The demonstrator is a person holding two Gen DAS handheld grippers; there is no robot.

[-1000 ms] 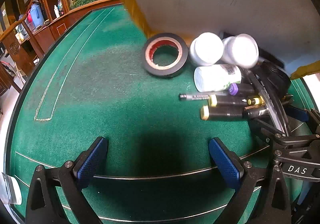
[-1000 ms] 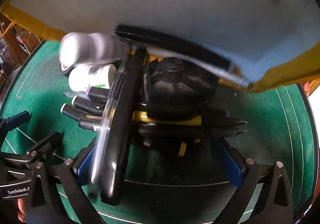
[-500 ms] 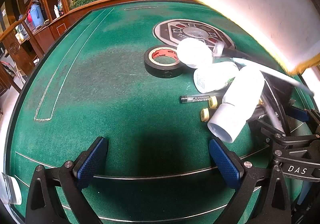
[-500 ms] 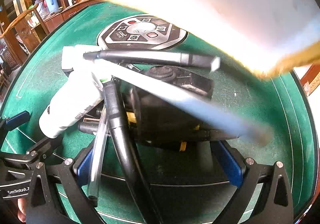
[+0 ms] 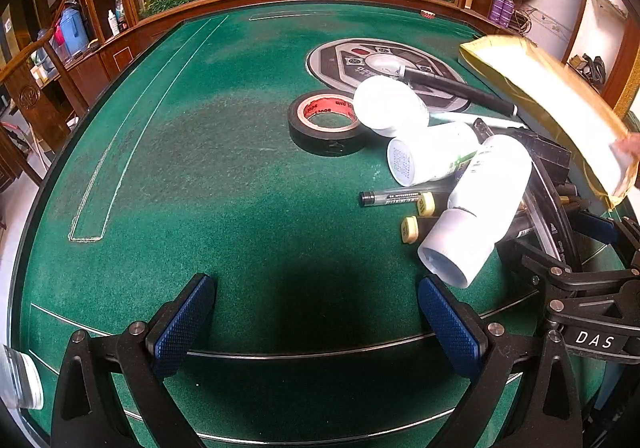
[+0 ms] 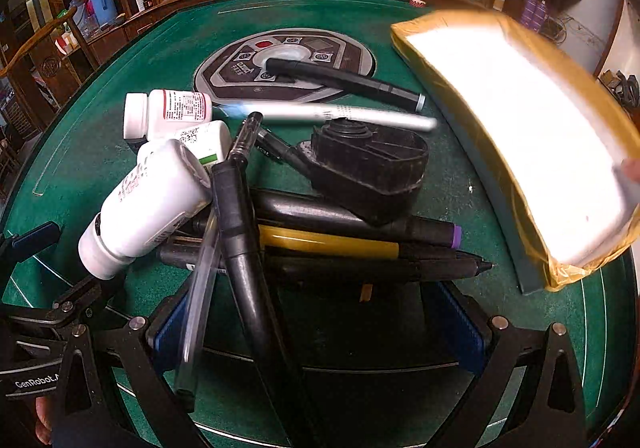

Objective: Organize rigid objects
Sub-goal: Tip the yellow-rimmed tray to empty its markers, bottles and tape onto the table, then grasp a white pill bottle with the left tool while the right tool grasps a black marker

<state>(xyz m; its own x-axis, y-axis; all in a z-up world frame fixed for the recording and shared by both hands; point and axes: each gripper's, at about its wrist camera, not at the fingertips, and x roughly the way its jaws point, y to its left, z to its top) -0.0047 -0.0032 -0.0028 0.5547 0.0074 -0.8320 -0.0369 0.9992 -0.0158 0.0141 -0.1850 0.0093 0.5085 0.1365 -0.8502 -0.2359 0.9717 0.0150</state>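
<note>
Where pile (image 6: 320,215) crowds right, felt (image 5: 200,167) left lies open.

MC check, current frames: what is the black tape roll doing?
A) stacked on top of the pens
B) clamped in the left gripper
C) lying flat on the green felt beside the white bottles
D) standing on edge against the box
C: the black tape roll lies flat on the green felt, red core facing up, next to the white bottles; the left gripper is open and empty.
</note>
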